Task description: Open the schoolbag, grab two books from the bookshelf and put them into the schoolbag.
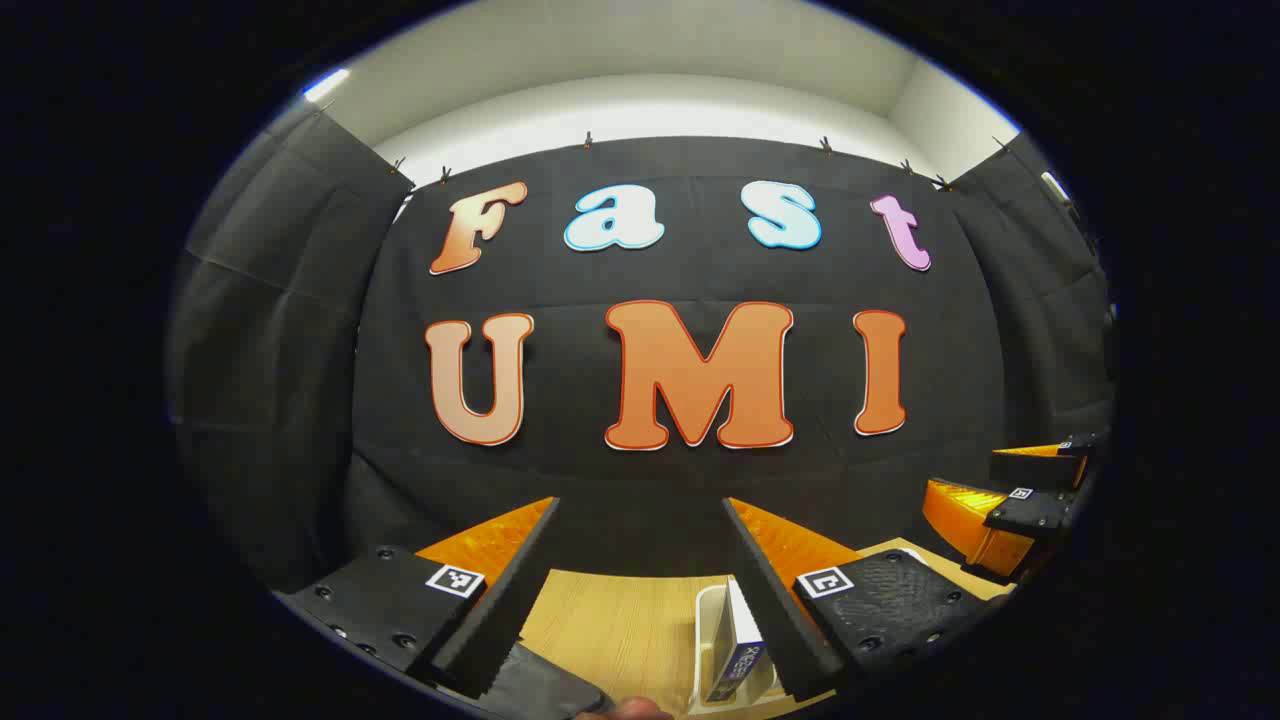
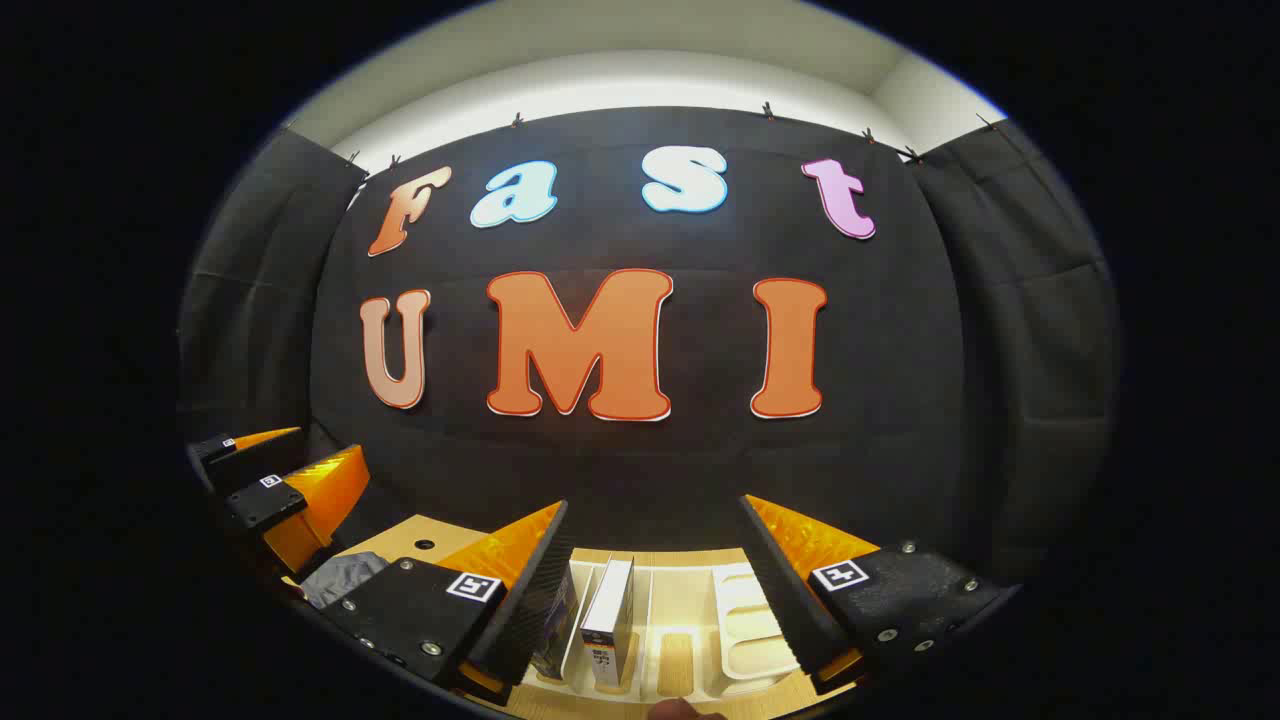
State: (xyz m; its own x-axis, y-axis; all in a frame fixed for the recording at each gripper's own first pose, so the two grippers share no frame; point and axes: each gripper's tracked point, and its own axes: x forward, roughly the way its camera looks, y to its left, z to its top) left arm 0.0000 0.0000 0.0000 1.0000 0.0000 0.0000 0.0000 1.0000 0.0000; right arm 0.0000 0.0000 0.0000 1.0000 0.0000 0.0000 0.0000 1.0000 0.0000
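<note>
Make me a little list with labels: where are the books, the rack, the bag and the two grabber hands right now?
books: two upright in the white bookshelf, one white-spined book, one dark book beside it
bookshelf: on the wooden table, several slots free
schoolbag: grey fabric at the left of the right gripper view; open or zipped, cannot tell
left gripper: open, above the table, holding nothing
right gripper: open, above the bookshelf, holding nothing

- The books [image 2: 608, 620] in the rack [image 2: 745, 625] near the worktop's [image 1: 610, 625] front edge carried spine print too small to read.
- Square coded markers sat on the gripper fingers [image 2: 470, 585]; no words.
</note>
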